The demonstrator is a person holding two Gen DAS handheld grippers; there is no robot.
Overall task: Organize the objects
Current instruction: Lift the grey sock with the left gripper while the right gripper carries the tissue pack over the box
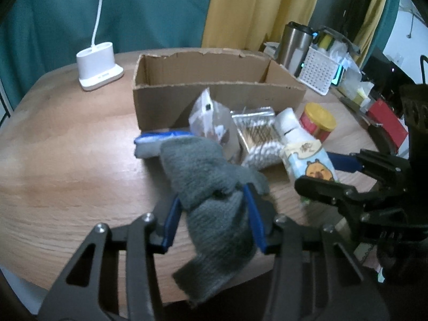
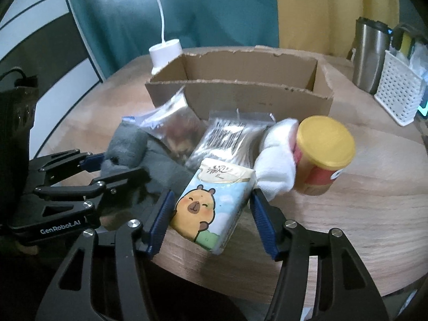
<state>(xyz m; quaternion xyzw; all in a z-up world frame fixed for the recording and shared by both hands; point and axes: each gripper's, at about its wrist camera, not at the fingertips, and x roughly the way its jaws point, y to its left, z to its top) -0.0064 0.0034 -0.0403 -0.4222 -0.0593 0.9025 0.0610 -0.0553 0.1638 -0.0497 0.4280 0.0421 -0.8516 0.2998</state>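
- The left gripper (image 1: 214,214) is clamped on a grey knitted cloth (image 1: 211,200). The cloth's long axis runs away from the camera toward the cardboard box (image 1: 214,99), with its loose end drooping toward the near table edge.
- Beyond the cloth lie a blue-and-white folded item (image 1: 155,141), a clear plastic bag (image 1: 211,117) leaning against the box front, and a silver pack of cotton swabs (image 1: 256,139) lying flat, its long axis pointing at the box.
- The right gripper (image 2: 211,214) has its blue pads apart, one on each side of a tissue pack (image 2: 214,206) with a capybara print. The pack lies on the wooden table (image 2: 361,206), its long axis tilted toward the box; whether the pads touch it I cannot tell.
- To the right sit a white rolled sock (image 2: 275,160) and, touching it, a yellow-lidded can (image 2: 321,157), tilted.
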